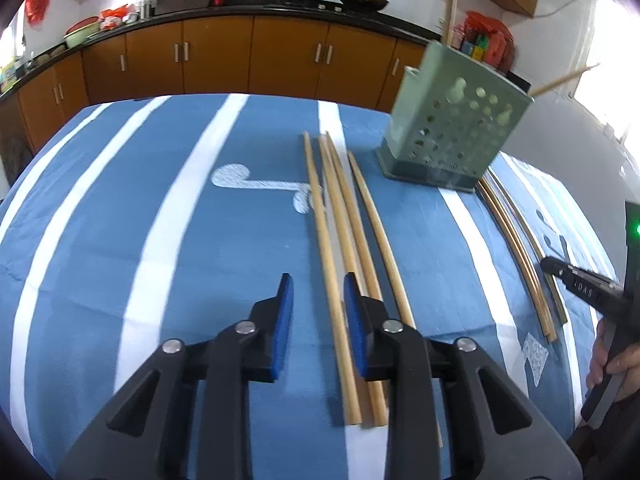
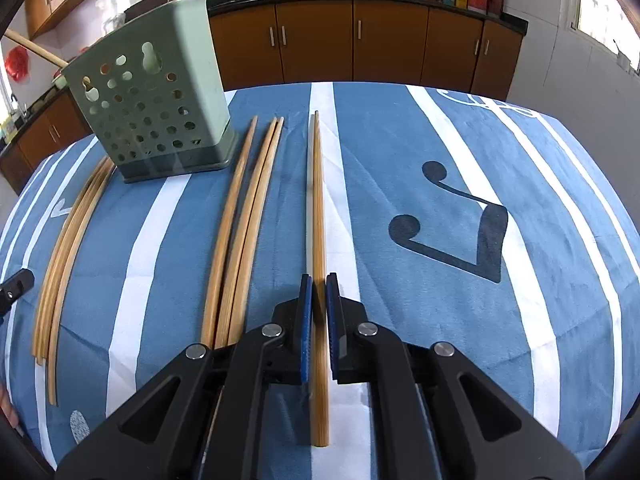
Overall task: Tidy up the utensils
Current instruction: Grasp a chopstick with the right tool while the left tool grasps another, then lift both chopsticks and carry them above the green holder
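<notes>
right wrist view: the right gripper (image 2: 318, 294) sits at lower centre with its jaws drawn narrow on either side of a pair of chopsticks (image 2: 318, 216), which look like 2 sticks lying flush together; whether the pads already pinch them i cannot tell. their long axis runs straight up the frame, in line with the fingers. the green holder (image 2: 156, 112) stands at upper left, past 3 more chopsticks (image 2: 244, 220), so the carry would go up and left. another bundle (image 2: 64, 256) lies at the far left. in the left wrist view the left gripper (image 1: 318, 300) hovers at lower centre, jaws wide, over 4 chopsticks (image 1: 340, 232) on the striped surface (image 1: 120, 220), holding nothing. the right hand seems nearer to a lift.
</notes>
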Action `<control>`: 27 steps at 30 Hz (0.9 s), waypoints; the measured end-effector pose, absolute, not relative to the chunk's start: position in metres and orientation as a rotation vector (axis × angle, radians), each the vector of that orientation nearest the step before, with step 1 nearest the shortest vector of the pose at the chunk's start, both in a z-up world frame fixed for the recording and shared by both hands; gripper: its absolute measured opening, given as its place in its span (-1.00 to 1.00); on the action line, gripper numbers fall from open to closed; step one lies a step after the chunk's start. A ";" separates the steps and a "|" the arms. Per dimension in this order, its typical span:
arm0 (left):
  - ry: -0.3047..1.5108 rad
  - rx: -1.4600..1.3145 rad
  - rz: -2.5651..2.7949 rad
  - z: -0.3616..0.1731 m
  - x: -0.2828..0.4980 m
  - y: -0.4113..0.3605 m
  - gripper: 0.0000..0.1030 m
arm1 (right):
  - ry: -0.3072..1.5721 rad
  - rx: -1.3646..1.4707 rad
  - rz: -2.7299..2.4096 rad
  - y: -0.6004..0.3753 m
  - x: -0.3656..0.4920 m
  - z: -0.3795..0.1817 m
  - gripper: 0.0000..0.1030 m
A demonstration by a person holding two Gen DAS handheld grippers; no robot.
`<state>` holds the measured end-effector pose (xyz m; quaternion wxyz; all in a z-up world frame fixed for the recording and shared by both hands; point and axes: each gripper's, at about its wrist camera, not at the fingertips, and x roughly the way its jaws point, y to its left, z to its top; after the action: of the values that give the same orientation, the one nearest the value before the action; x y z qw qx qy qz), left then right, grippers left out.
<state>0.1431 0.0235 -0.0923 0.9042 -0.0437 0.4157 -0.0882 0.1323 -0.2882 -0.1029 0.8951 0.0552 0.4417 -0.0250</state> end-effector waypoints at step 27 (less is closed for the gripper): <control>0.882 -0.034 -0.059 -0.103 0.175 0.031 -0.83 | 0.871 0.110 -0.033 -0.286 0.139 -0.104 -0.85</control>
<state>0.1754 0.0306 -0.1032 0.9039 -0.0164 0.4266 -0.0283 0.1393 -0.2857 -0.1043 0.9051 0.0534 0.4216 -0.0160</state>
